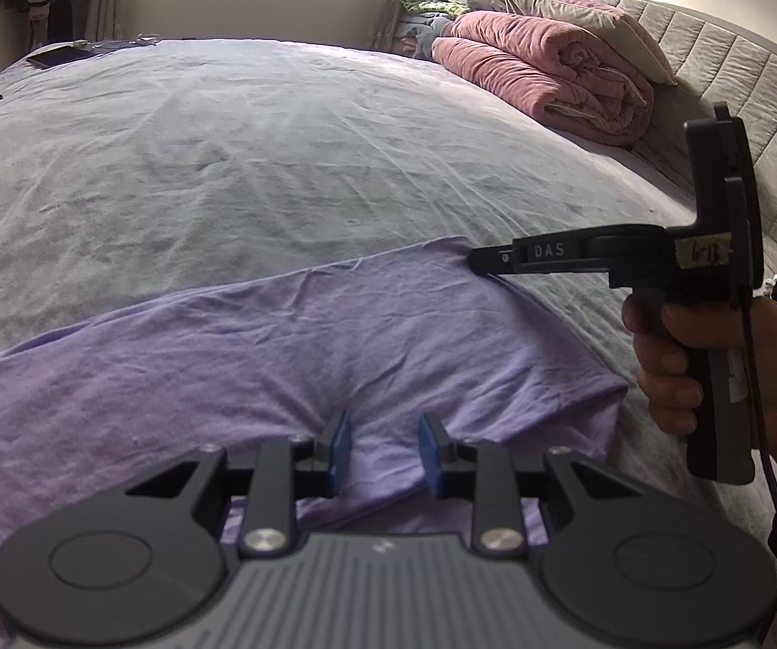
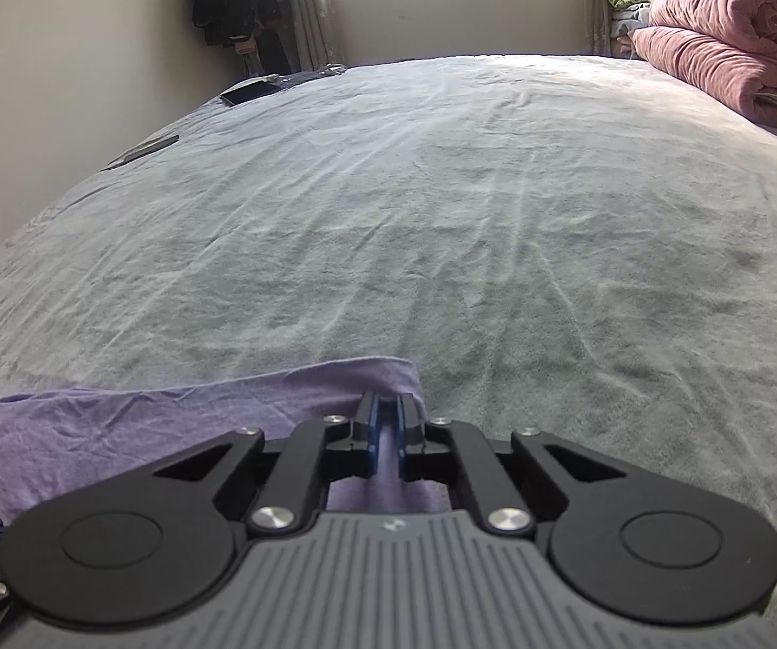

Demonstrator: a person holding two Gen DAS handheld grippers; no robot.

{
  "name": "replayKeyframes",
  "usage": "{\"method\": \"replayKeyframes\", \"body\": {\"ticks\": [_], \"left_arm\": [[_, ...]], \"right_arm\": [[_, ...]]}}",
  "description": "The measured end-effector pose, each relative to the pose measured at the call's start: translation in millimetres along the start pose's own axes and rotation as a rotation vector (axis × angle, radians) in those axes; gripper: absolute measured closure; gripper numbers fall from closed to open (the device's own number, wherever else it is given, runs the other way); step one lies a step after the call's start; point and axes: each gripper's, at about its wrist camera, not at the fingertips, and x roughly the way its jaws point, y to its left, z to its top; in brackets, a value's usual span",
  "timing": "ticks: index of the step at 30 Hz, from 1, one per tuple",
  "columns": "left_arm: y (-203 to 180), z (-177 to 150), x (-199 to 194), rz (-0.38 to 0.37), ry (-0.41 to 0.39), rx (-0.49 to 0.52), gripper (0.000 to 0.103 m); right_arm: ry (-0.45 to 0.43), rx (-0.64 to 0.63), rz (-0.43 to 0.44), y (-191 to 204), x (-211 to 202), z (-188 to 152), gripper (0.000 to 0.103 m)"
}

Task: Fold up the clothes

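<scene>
A lilac garment (image 1: 291, 357) lies spread across the near side of a grey bedspread (image 1: 237, 162), partly folded, as a person works it with two hand-held grippers. The right gripper (image 2: 386, 422), gripped in the person's hand (image 1: 675, 373), is closed on the cloth at the garment's far right corner; the right wrist view shows a ridge of lilac fabric pinched between its blue pads (image 2: 371, 432), and the left wrist view shows its tip meeting that corner, a hold that looks meant to carry the edge over for the next fold. The left gripper (image 1: 383, 451) hovers low over the garment's near edge with its jaws partly apart and fabric beneath and between them (whether its pads actually press the cloth cannot be told), seemingly placed to anchor or lift the matching corner. A rolled pink quilt (image 1: 545, 75) rests well apart by the padded headboard (image 1: 740, 86), leaving the folding area free.
</scene>
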Motion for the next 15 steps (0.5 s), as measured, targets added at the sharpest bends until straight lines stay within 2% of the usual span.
{"method": "replayKeyframes", "body": {"ticks": [5,7,9,15], "left_arm": [[0,0,0,-0.004,0.003,-0.006,0.075],[0,0,0,-0.004,0.003,-0.007,0.075],[0,0,0,-0.005,0.003,-0.007,0.075],[2,0,-1,-0.009,0.002,-0.020,0.075]], "right_arm": [[0.010,-0.018,-0.028,1,13,8,0.101],[0.014,-0.024,-0.040,0,18,11,0.097],[0.017,-0.029,-0.050,0,23,14,0.098],[-0.005,-0.017,-0.055,-1,12,15,0.097]]}}
